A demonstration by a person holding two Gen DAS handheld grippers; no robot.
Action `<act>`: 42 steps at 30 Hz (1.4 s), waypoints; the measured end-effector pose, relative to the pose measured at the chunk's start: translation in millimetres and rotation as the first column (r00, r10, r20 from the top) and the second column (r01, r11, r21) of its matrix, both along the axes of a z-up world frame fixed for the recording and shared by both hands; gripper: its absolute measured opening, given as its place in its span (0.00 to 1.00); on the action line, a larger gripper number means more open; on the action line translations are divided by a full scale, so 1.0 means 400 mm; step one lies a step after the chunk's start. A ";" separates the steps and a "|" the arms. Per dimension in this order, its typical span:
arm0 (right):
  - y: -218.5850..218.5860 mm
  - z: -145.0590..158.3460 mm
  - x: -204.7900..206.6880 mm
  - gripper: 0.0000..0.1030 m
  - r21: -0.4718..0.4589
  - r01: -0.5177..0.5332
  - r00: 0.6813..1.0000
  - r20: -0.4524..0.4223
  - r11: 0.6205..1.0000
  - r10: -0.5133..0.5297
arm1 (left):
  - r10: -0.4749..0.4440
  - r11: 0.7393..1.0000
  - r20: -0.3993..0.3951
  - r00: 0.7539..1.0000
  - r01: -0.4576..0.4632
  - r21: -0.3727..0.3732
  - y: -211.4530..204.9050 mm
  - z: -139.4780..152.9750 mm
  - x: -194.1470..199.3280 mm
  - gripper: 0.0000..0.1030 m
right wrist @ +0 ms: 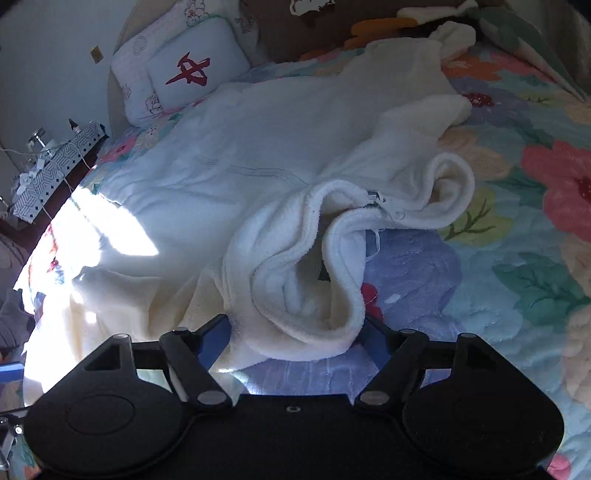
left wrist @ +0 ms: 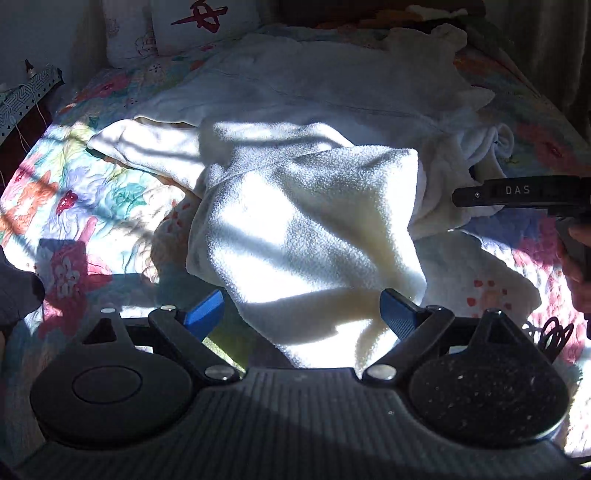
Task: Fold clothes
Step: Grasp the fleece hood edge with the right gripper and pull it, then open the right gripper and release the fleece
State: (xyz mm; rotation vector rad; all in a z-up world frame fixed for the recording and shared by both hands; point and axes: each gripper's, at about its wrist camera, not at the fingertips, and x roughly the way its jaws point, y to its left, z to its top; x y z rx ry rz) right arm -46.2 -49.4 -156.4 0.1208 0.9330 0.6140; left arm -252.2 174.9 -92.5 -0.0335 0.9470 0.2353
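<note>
A white fleece zip jacket (left wrist: pixel 303 221) lies crumpled on a floral quilt (left wrist: pixel 85 206). In the left wrist view, my left gripper (left wrist: pixel 303 314) is open, its blue fingers (left wrist: pixel 205 314) spread either side of a sunlit fold of the fleece. My right gripper (left wrist: pixel 480 195) shows at the right edge, over the jacket's edge. In the right wrist view, my right gripper (right wrist: pixel 299 332) is open, its fingers (right wrist: pixel 216 341) either side of the bunched collar and zipper end (right wrist: pixel 375 197) of the jacket (right wrist: pixel 258 155). Nothing is gripped.
Two white pillows (right wrist: pixel 177 77), one with a red mark, lean at the head of the bed. A patterned box (right wrist: pixel 55 162) with cords stands at the left. More clothes (right wrist: pixel 406 22) lie at the far end. The quilt (right wrist: pixel 517 229) lies bare to the right.
</note>
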 end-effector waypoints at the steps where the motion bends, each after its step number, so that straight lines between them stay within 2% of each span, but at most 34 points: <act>1: 0.009 0.007 -0.008 0.45 -0.020 -0.007 1.000 0.024 1.000 0.008 | -0.001 1.000 0.006 1.000 0.001 0.012 -0.005 -0.001 -0.004 0.91; 3: 0.011 0.044 -0.038 0.26 -0.021 -0.039 0.996 0.085 0.999 0.041 | 0.000 1.000 0.012 1.000 -0.001 0.019 -0.009 -0.005 -0.009 0.91; 4: 0.004 0.072 -0.053 0.23 -0.009 -0.049 0.992 0.114 0.999 0.049 | 0.014 0.999 0.024 1.000 -0.015 0.028 -0.001 -0.006 -0.012 0.91; 7: -0.051 0.177 -0.113 0.21 0.051 -0.019 0.975 0.224 0.999 0.007 | 0.062 0.997 0.065 0.996 -0.065 0.045 0.017 0.003 -0.026 0.88; 9: -0.120 0.233 -0.151 0.21 0.127 0.031 0.972 0.226 0.991 -0.060 | 0.086 0.996 0.078 0.993 -0.088 0.021 0.033 0.011 -0.034 0.88; 11: -0.162 0.212 -0.159 0.21 0.130 0.090 0.981 0.160 0.987 -0.110 | 0.106 0.994 0.074 0.992 -0.105 -0.015 0.052 0.010 -0.039 0.88; 14: -0.182 0.106 -0.140 0.21 0.063 0.157 0.987 0.027 0.986 -0.159 | 0.117 0.993 0.050 0.992 -0.115 -0.032 0.062 -0.010 -0.044 0.88; 17: -0.186 0.042 -0.157 0.22 0.064 0.169 0.986 -0.009 0.984 -0.169 | 0.118 0.993 0.030 0.993 -0.118 -0.010 0.061 -0.032 -0.047 0.88; 20: -0.176 0.051 -0.171 0.28 0.046 0.146 0.989 0.006 0.988 -0.147 | 0.103 0.994 0.015 0.995 -0.103 -0.022 0.055 -0.043 -0.051 0.89; 21: -0.173 0.058 -0.175 0.34 0.038 0.138 0.990 0.014 0.990 -0.139 | 0.084 0.996 0.022 0.996 -0.083 -0.030 0.049 -0.042 -0.053 0.90; 24: -0.165 0.083 -0.195 0.36 -0.010 0.118 0.992 0.035 0.993 -0.118 | 0.017 0.999 0.043 0.999 -0.016 -0.029 0.019 -0.038 -0.060 0.92; 27: -0.153 0.119 -0.257 0.38 -0.074 0.020 0.989 0.149 0.997 -0.008 | -0.061 0.998 0.039 0.997 0.059 0.035 -0.018 -0.053 -0.056 0.94; 28: -0.147 0.127 -0.274 0.38 -0.079 -0.034 0.985 0.167 0.996 0.047 | -0.064 0.994 0.061 0.996 0.059 0.088 -0.029 -0.058 -0.055 0.94; 29: -0.141 0.131 -0.286 0.40 -0.072 -0.088 0.981 0.166 0.993 0.099 | -0.068 0.989 0.082 0.994 0.057 0.140 -0.040 -0.062 -0.053 0.73; 30: -0.131 0.133 -0.295 0.44 -0.058 -0.148 0.976 0.154 0.987 0.156 | -0.071 0.981 0.102 0.992 0.051 0.187 -0.049 -0.066 -0.051 0.28; 31: -0.118 0.136 -0.303 0.46 -0.052 -0.192 0.968 0.153 0.980 0.198 | -0.035 0.985 0.106 0.994 0.017 0.169 -0.036 -0.066 -0.044 0.10; 33: -0.088 0.145 -0.318 0.50 -0.060 -0.230 0.951 0.198 0.971 0.237 | 0.038 0.990 0.114 0.993 -0.053 0.131 -0.010 -0.064 -0.031 0.07; 34: -0.071 0.148 -0.318 0.57 -0.056 -0.247 0.947 0.199 0.967 0.253 | 0.083 0.993 0.142 0.986 -0.094 0.074 0.015 -0.056 -0.035 0.07; 35: -0.053 0.149 -0.316 0.58 -0.051 -0.264 0.943 0.197 0.963 0.269 | 0.127 0.990 0.171 0.977 -0.134 0.034 0.041 -0.046 -0.043 0.07; 38: 0.013 0.148 -0.310 0.58 -0.045 -0.340 0.921 0.185 0.939 0.343 | 0.239 0.971 0.243 0.940 -0.229 -0.073 0.116 -0.016 -0.068 0.07; 40: 0.063 0.142 -0.313 0.63 -0.058 -0.404 0.896 0.177 0.913 0.408 | 0.298 0.952 0.283 0.912 -0.263 -0.153 0.158 -0.001 -0.087 0.07; 42: 0.114 0.119 -0.316 0.64 -0.060 -0.454 0.875 0.158 0.889 0.458 | 0.330 0.939 0.300 0.895 -0.279 -0.202 0.182 0.004 -0.099 0.07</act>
